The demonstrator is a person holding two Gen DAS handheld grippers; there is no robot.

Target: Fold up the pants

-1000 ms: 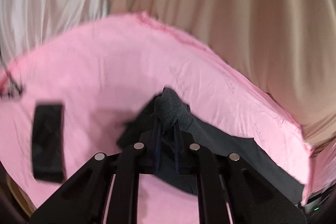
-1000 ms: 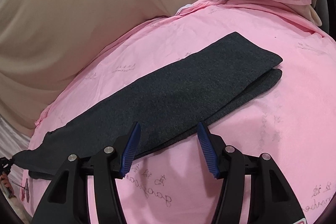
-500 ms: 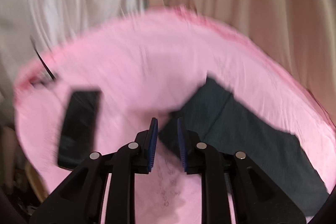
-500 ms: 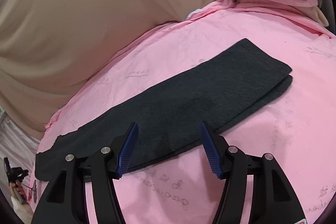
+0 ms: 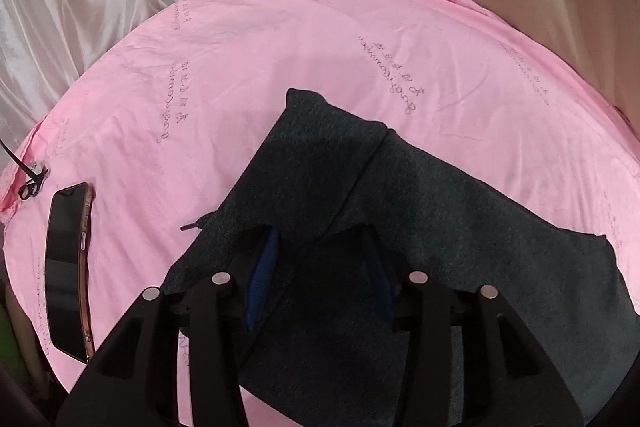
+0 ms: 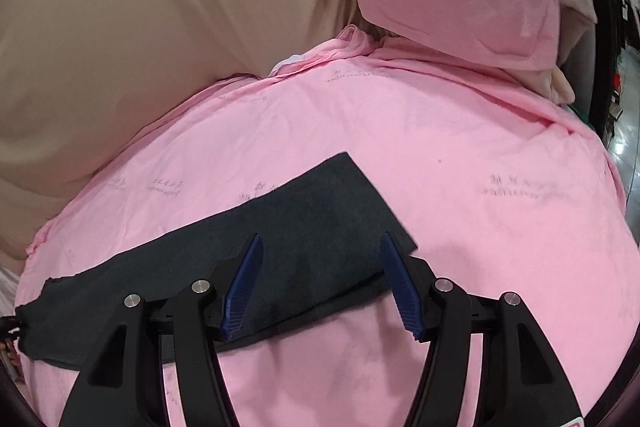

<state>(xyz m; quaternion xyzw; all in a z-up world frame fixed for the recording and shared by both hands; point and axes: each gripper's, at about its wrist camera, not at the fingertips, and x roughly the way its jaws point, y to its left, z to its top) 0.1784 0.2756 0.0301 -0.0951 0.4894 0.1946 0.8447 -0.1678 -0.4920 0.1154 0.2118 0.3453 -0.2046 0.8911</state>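
Change: we have let the waist end go; left gripper (image 5: 320,279) jaws are opening, down over the pants (image 5: 400,211), pads clear.
Right gripper (image 6: 324,283): wide, empty, above the leg end.
Pants: flat near the bed (image 5: 240,67) front edge.
Meaning: lengthwise fold laid; cross fold next.

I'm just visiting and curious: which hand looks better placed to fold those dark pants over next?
Probably the right. Its gripper hangs open over the leg end of the pants, which lie flat on the pink sheet. The left gripper, jaws opening, sits over the waist end.
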